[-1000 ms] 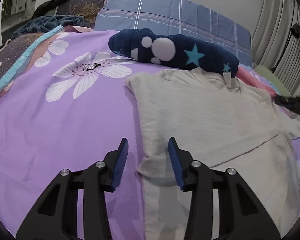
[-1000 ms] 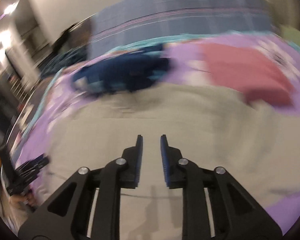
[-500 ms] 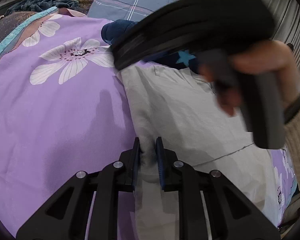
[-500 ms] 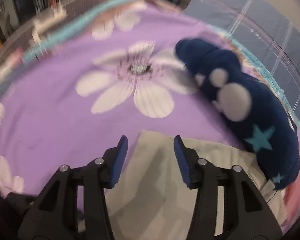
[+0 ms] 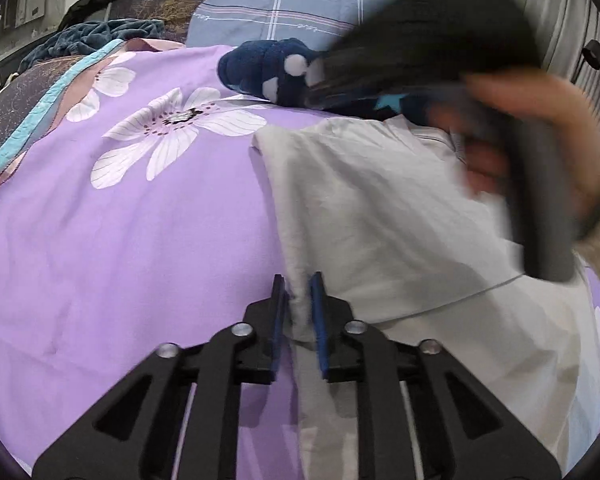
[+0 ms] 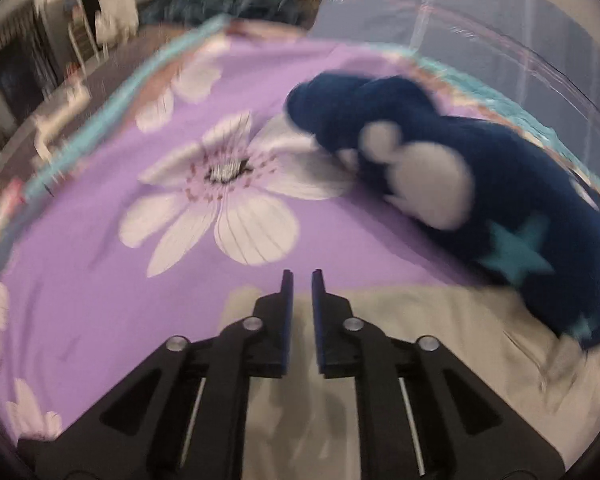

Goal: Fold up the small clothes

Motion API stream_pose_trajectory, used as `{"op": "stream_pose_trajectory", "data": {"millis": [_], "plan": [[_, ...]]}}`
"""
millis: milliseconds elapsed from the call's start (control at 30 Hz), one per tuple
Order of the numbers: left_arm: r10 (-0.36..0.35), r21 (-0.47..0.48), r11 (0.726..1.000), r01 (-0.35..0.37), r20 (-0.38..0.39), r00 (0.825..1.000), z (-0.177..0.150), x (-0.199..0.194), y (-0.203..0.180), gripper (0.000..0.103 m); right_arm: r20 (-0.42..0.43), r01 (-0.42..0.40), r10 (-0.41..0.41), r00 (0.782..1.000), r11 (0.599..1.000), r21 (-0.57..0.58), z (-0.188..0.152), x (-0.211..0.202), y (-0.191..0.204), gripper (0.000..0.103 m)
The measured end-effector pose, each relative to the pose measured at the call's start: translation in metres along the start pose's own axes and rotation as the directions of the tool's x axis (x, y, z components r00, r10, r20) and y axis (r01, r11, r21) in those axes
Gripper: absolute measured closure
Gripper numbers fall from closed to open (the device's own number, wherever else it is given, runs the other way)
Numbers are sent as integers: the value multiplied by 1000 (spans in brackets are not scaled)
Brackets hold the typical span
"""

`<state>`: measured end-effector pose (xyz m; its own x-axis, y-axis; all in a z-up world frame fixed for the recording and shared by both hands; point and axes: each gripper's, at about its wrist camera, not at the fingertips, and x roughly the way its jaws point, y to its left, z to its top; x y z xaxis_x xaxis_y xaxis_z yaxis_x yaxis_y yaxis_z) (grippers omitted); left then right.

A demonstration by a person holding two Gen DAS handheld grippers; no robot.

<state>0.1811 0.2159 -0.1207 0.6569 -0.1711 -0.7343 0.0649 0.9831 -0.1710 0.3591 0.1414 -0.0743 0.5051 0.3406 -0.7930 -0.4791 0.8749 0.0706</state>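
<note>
A pale grey small garment lies flat on the purple flowered bedspread. My left gripper is shut on the garment's left edge near a folded corner. My right gripper has its jaws nearly closed over the garment's far left corner; the view is blurred and I cannot see cloth between the fingers. In the left wrist view the right gripper's body and the hand holding it hang blurred over the garment's upper right.
A dark blue plush garment with white dots and teal stars lies just beyond the grey one, also in the left wrist view. A blue plaid pillow is behind it. Dark bedding is piled at far left.
My left gripper closed on the garment's edge and has stayed closed. My right gripper swung across to the garment's far left corner and its jaws went from open to nearly closed.
</note>
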Motion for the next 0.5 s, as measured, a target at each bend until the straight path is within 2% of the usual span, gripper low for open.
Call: {"op": "stream_pose_trajectory", "data": {"millis": [67, 167, 233, 300, 333, 367, 400, 433, 467, 500], "plan": [[22, 3, 1000, -22, 4, 1000, -1, -1, 0, 74, 41, -15, 14, 999, 1000, 11, -32, -35, -26, 65], [58, 17, 998, -58, 10, 998, 0, -1, -2, 67, 47, -9, 5, 999, 997, 81, -92, -82, -75, 66], [67, 23, 997, -67, 11, 998, 1, 1, -1, 66, 42, 18, -25, 999, 988, 156, -129, -101, -107, 66], [70, 27, 997, -70, 13, 997, 3, 3, 0, 66, 8, 122, -128, 992, 960, 254, -170, -115, -151, 65], [70, 27, 997, -70, 13, 997, 2, 2, -1, 66, -36, 171, -168, 985, 937, 304, -187, -113, -172, 65], [71, 26, 997, -71, 15, 997, 3, 2, -1, 64, -100, 198, -173, 980, 912, 358, -205, -103, -193, 65], [68, 21, 997, -69, 17, 998, 5, 2, 0, 64, -21, 114, -115, 993, 910, 399, -217, -105, -204, 69], [79, -6, 997, -79, 21, 997, 8, -2, 0, 67, 43, 44, -67, 997, 910, 412, -226, -107, -213, 70], [98, -41, 995, -96, 34, 995, 12, -10, -3, 71, 67, 16, -49, 997, 905, 425, -229, -109, -215, 70], [78, -57, 996, -75, 67, 995, 18, -24, -10, 74, 79, 1, -41, 996, 892, 453, -231, -111, -217, 70]]}}
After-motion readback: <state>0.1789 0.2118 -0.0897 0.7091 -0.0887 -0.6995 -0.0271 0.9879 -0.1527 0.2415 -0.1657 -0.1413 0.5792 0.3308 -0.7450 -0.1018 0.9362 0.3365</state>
